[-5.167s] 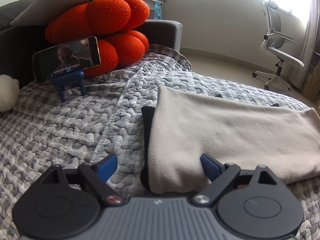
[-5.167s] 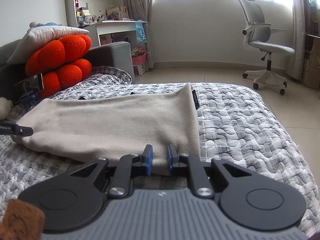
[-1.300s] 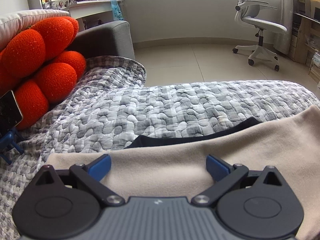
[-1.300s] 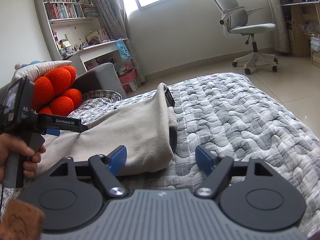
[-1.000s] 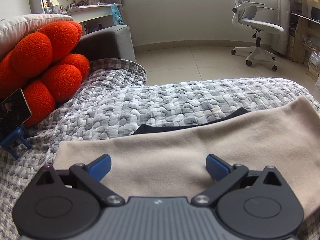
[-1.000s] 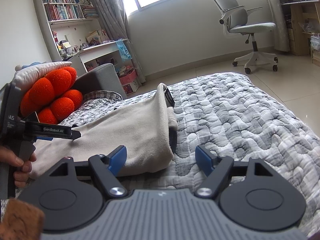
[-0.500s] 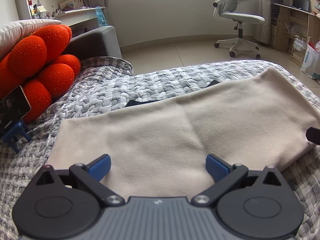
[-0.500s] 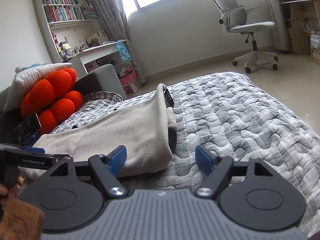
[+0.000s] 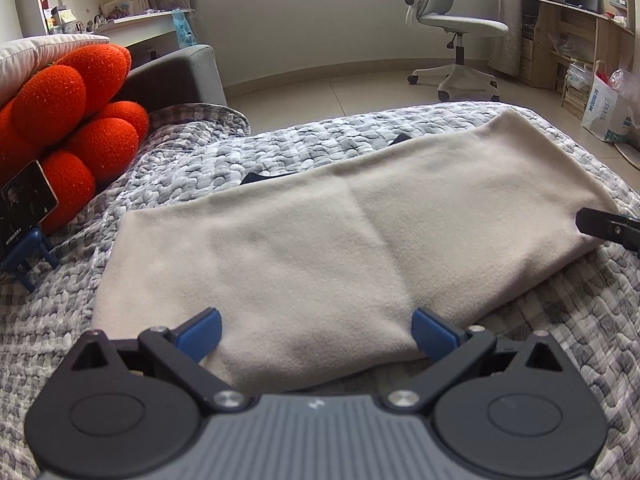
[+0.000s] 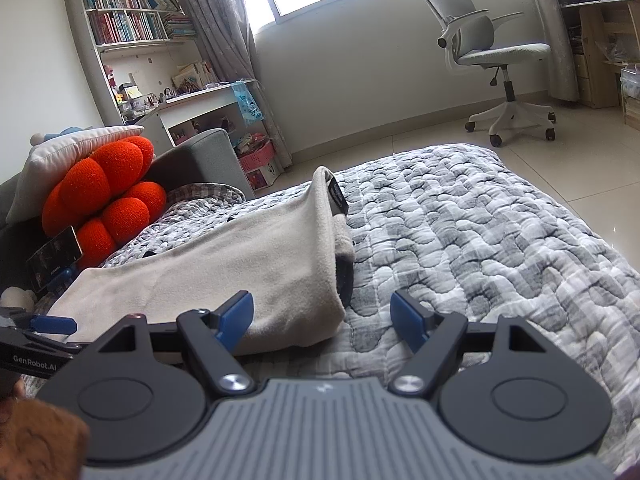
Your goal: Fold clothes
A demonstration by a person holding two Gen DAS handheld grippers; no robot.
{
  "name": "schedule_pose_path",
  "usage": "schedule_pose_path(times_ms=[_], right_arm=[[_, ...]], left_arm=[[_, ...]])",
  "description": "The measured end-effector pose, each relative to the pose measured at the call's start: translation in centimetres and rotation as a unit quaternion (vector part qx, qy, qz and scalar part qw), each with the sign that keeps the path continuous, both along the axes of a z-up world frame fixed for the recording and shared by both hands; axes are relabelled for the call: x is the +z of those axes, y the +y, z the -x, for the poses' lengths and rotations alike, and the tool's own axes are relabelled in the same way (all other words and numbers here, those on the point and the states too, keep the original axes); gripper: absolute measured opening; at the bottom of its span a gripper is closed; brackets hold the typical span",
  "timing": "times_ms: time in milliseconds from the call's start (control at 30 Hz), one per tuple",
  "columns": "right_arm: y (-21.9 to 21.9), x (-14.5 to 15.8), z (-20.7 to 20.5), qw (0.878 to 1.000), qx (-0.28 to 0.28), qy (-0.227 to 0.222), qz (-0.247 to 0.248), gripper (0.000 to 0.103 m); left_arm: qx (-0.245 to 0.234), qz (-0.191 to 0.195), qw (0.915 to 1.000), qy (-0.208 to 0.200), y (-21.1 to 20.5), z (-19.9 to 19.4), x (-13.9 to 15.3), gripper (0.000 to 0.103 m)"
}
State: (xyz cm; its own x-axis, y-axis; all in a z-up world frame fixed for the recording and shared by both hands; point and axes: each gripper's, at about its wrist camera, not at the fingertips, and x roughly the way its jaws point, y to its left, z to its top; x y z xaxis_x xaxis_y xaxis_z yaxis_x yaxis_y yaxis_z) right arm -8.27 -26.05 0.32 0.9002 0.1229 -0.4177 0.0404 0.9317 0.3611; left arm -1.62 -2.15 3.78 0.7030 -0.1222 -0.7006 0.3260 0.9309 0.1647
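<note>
Left gripper [image 9: 316,330]: jaws wide, empty, over near edge of beige fleece garment [image 9: 340,248] lying flat on quilted bed [image 9: 580,320]. Right gripper [image 10: 322,314]: jaws wide, empty, straddling garment corner. Right view alone shows bookshelf [image 10: 128,20].

Surfaces: mostly soft cloth, matt.
Garment [image 9: 320,248] beige fleece, napped; quilt [image 10: 480,240] puckered grey cotton; cushion [image 9: 72,120] nubbly orange knit; floor [image 10: 420,136] glossy tile.

left wrist: low, near, facing window | right wrist: alike | shared: beige garment [image 9: 340,248]
</note>
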Motion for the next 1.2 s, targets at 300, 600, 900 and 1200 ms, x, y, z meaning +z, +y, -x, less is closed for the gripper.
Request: schedule_pose_path(times_ms=[300, 600, 900, 1200], right_arm=[[0.1, 0.0, 0.0, 1.0, -0.003, 0.0, 0.0, 0.078], [-0.3, 0.0, 0.3, 1.0, -0.027, -0.001, -0.007, 0.078], [-0.2, 0.1, 4.0, 0.991, -0.098, -0.009, -0.09, 0.101], [1.2, 1.1, 4.1, 0.96, -0.075, 0.006, -0.268, 0.1]], left_arm=[[-0.022, -0.01, 0.9997, -0.001, 0.1, 0.5, -0.1, 0.102], [-0.061, -0.015, 0.9979, -0.016, 0.5, 0.8, 0.5, 0.102], [0.012, 0.071, 0.9973, -0.015, 4.1, -1.5, 2.0, 0.102], [0.025, 0.101, 0.9946, -0.007, 5.3, -2.0, 2.3, 0.102]])
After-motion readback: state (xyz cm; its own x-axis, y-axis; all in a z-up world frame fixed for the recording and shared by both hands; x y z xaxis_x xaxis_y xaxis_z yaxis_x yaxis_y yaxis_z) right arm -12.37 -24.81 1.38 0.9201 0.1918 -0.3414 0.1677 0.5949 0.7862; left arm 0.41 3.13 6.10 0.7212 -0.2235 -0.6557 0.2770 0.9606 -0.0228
